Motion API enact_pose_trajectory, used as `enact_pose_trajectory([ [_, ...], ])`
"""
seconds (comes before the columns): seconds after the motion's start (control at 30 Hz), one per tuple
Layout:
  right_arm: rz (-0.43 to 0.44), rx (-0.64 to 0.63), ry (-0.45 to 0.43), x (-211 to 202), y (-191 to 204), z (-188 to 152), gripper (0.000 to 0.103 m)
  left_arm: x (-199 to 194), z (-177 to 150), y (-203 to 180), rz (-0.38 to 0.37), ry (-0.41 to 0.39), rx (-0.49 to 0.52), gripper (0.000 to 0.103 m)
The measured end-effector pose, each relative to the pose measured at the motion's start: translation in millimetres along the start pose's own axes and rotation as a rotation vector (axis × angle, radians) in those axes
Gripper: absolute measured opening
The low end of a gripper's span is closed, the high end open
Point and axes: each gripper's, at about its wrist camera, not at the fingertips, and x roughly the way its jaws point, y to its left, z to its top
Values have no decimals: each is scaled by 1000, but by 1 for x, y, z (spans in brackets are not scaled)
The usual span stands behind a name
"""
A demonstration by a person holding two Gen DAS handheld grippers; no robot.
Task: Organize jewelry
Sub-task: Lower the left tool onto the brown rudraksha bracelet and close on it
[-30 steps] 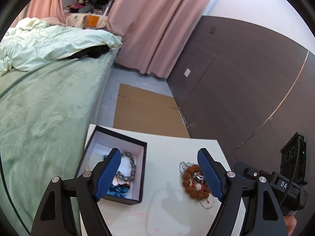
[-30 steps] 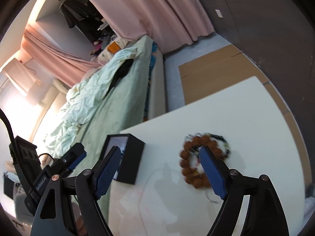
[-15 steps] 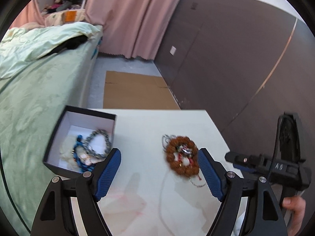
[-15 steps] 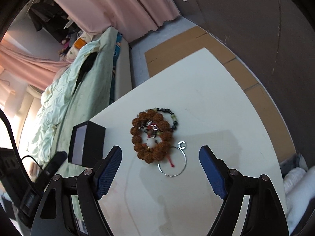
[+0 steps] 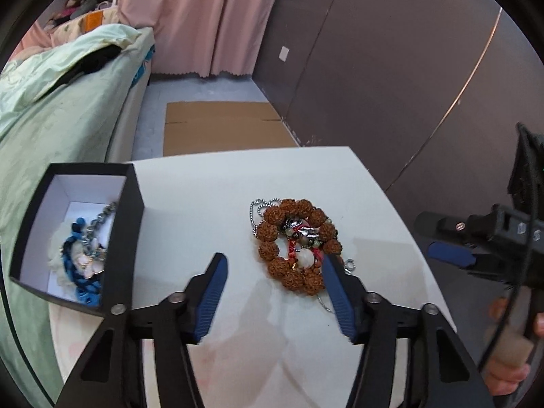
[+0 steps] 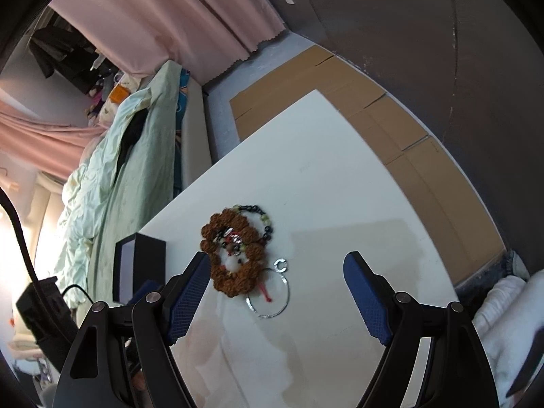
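Observation:
A brown bead bracelet [image 5: 272, 251] lies on the white table [image 5: 204, 183], tangled with a silver chain [image 5: 256, 209] and small charms. My left gripper [image 5: 273, 289] hovers just short of it with its jaws closing. Its right finger covers the pile's near right edge and nothing is pinched. In the right wrist view the same brown bracelet [image 6: 234, 258] lies with a black and green bead string [image 6: 263, 219], a silver hoop [image 6: 272, 301] and a small C-shaped ring [image 6: 281, 265]. My right gripper [image 6: 278, 262] stands wide open above them.
A black box [image 5: 131, 224] with a white inside stands at the table's left and holds blue and silver jewelry [image 5: 80, 265]. A green-covered bed [image 5: 61, 129] runs along the left. Cardboard [image 5: 221, 125] lies on the floor beyond, with pink curtains and a dark wall behind. A person's hand [image 5: 510, 363] is at right.
Both grippers have come down and closer over the bracelet pile, which now looks larger. The left jaws have narrowed. In the left view the box has slid towards the left edge.

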Motion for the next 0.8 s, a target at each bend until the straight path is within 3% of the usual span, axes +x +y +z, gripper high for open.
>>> enact_pose_trajectory([
  [0.23, -39, -12, -16, 2, -4, 12, 81, 26, 7, 1, 14, 21, 2, 44],
  [0.57, -49, -81, 82, 29, -1, 15, 56, 62, 12, 0, 54, 44, 7, 39],
  [0.67, -47, -96, 129, 41, 1, 13, 47, 66, 11, 1, 66, 43, -3, 21],
  [0.8, -60, -112, 169, 52, 4, 7, 36, 59, 11, 5, 35, 38, -26, 20],
])
